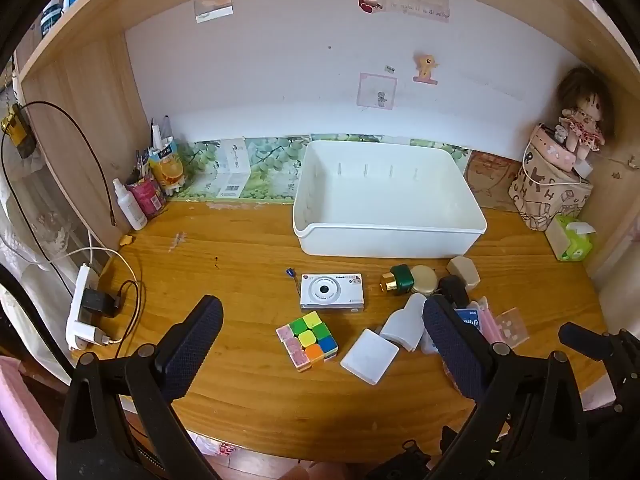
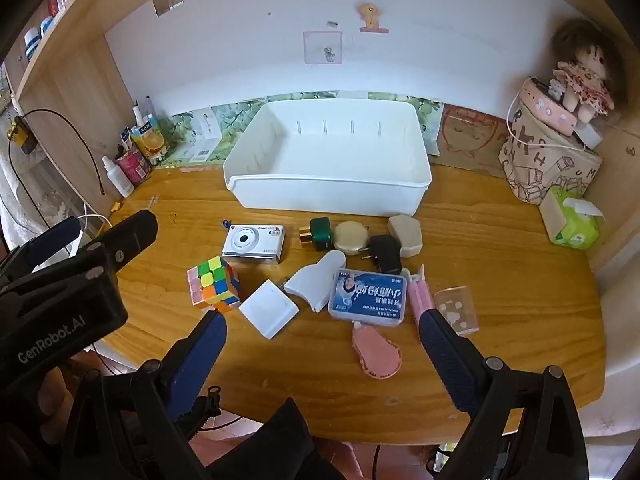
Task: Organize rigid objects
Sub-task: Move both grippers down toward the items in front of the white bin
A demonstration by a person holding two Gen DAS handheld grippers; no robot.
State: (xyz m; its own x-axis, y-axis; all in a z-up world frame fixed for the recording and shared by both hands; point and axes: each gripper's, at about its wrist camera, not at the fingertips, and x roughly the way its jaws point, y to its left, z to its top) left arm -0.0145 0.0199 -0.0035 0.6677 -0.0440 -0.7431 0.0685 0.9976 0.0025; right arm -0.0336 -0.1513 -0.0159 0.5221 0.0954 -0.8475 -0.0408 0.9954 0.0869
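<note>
Both claws gape wide and hold nothing. The left gripper [image 1: 322, 332] brackets the Rubik's cube [image 1: 307, 340] at lower centre, nearer it than the right gripper [image 2: 322, 342]; the empty white bin [image 1: 384, 246] sits directly above

"GenRobot.AI" stands in pale letters on the black body of the left gripper [image 2: 108, 232], seen in the right wrist view. The blue-labelled box [image 2: 368, 298] carries large white Chinese characters, upside down to the camera, with the small English line "DENTAL FLOSS" beside them. The fabric bag [image 2: 548, 164] under the doll is printed with scattered capital letters, among them R, K, H and M. The camera [image 1: 332, 291] has a small brand word along its top edge, too small to read. The carton [image 1: 234, 174] at the wall bears a barcode.
</note>
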